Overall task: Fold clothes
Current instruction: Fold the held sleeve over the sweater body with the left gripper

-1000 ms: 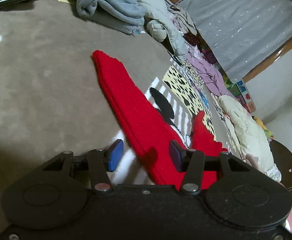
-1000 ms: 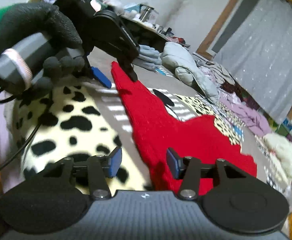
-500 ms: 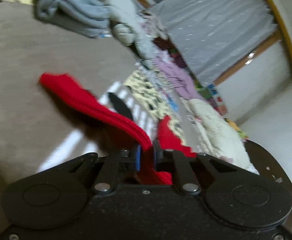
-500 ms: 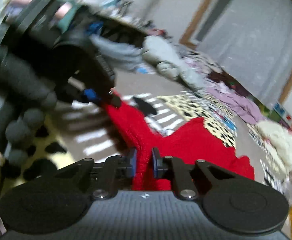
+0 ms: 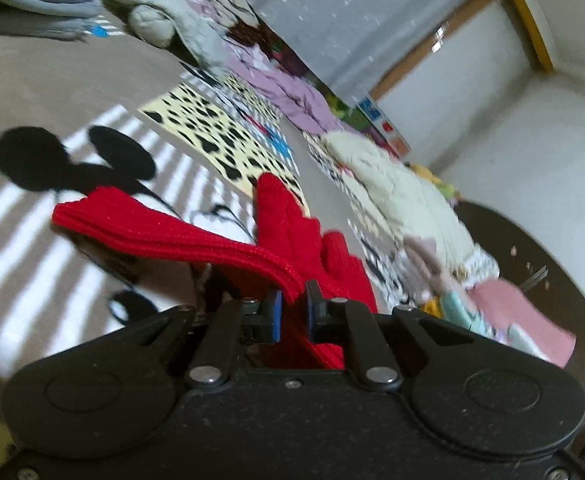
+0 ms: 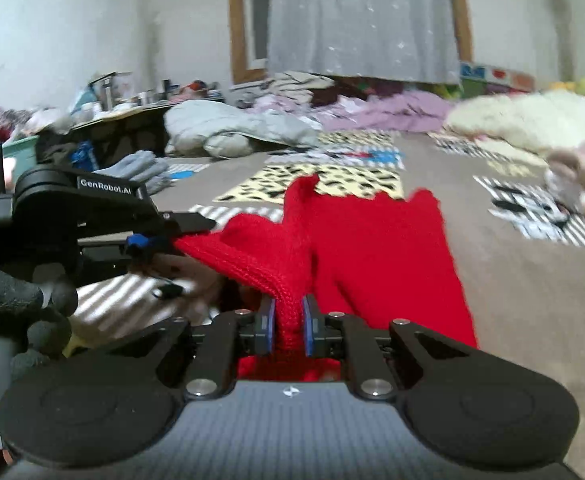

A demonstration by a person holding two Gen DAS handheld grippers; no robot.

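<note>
Right wrist view shows the right gripper [image 6: 286,330] and the left gripper [image 6: 172,242] each pinching an edge of the red knit garment [image 6: 372,248], lifted partly off the bed [image 6: 532,300], so the fold is only begun, not laid down.

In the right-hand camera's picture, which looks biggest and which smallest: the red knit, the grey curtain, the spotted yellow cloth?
As they look there:
1. red knit, though it is nearest the camera
2. grey curtain, not far behind
3. spotted yellow cloth, partly hidden by the knit
</note>
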